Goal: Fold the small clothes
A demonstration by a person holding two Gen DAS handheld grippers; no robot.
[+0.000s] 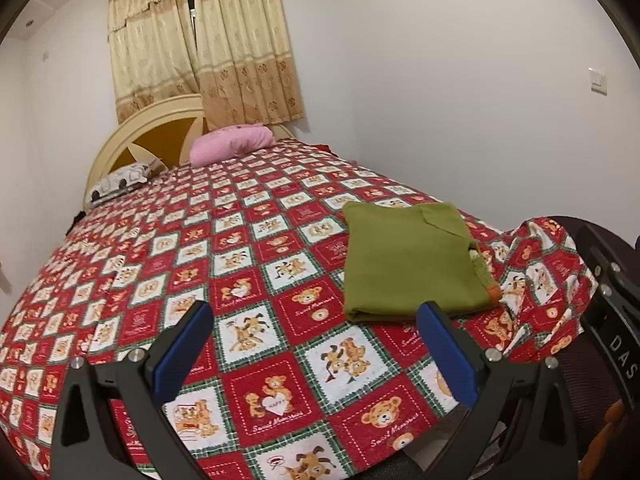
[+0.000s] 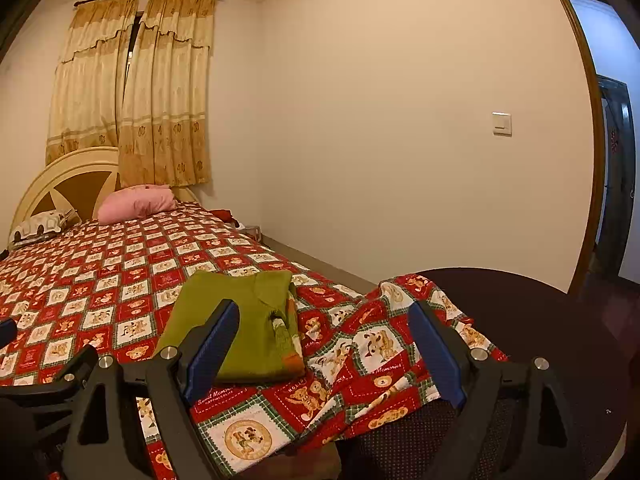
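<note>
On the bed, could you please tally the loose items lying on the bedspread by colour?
Green: 1, folded green garment
Pink: 1, pink pillow
White patterned: 1, patterned pillow
Total: 3

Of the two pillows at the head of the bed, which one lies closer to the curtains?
The plain pink pillow, directly below the beige curtains. The white patterned pillow lies further left, against the cream headboard.

Two low wrist views near the bed's (image 1: 248,240) foot, both facing the headboard (image 2: 68,176)
</note>
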